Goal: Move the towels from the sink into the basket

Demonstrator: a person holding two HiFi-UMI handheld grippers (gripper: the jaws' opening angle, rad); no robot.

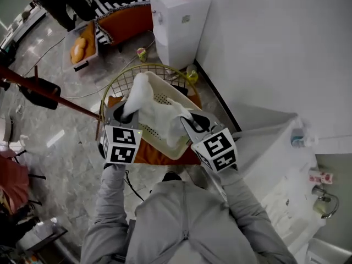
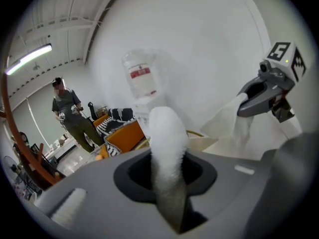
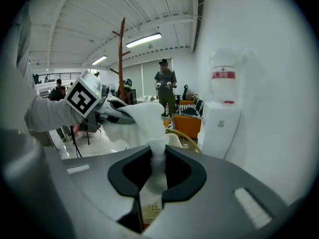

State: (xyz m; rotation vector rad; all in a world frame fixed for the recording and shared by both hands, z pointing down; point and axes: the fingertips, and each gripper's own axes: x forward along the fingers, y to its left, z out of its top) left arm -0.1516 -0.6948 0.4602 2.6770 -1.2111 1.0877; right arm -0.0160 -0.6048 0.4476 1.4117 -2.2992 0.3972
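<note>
white wall (image 1: 264, 37) backs water dispenser (image 1: 179, 23) and basket (image 1: 160, 99); left gripper (image 1: 121, 113), right gripper (image 1: 193, 124) fingers (image 3: 187, 176) pinch towel (image 1: 157, 114).

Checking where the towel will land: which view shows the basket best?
Head view: most of the basket shows from above, beneath the towel. Both gripper views catch only small pieces past the towel.

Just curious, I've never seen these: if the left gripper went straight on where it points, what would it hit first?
Beyond the towel that the left gripper clamps, probably the inside of the basket; depth is hard to judge.
</note>
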